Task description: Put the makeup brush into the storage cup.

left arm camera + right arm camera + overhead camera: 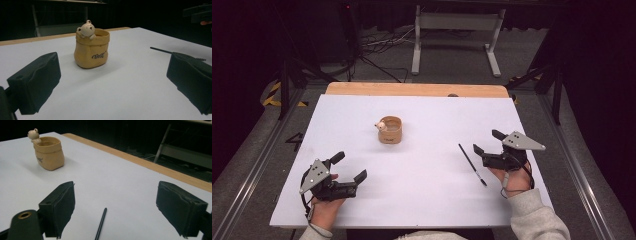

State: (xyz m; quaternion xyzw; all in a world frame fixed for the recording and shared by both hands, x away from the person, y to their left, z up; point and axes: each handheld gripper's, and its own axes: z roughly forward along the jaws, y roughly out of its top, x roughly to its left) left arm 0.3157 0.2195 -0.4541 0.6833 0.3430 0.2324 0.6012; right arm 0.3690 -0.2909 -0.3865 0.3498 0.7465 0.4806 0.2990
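A tan sack-shaped pot (390,131) with a small bear figure on its rim stands upright near the middle of the white tabletop (422,200). A thin black brush (472,164) lies flat on the table to its right. My left gripper (349,166) rests at the front left, open, nothing between its jaws. In the left gripper view the pot (92,48) stands ahead of the open gripper (113,72), and the brush (163,50) lies at the right. My right gripper (488,142) is open just right of the brush. In the right gripper view the brush (100,223) lies between and below the spread jaws of the gripper (116,202), untouched; the pot (49,152) stands far left.
A wooden strip (417,89) borders the table's far edge. Beyond it, a metal frame (457,35) and cables lie on the dark floor. The person's hands and a grey sleeve (537,217) come in from the bottom edge.
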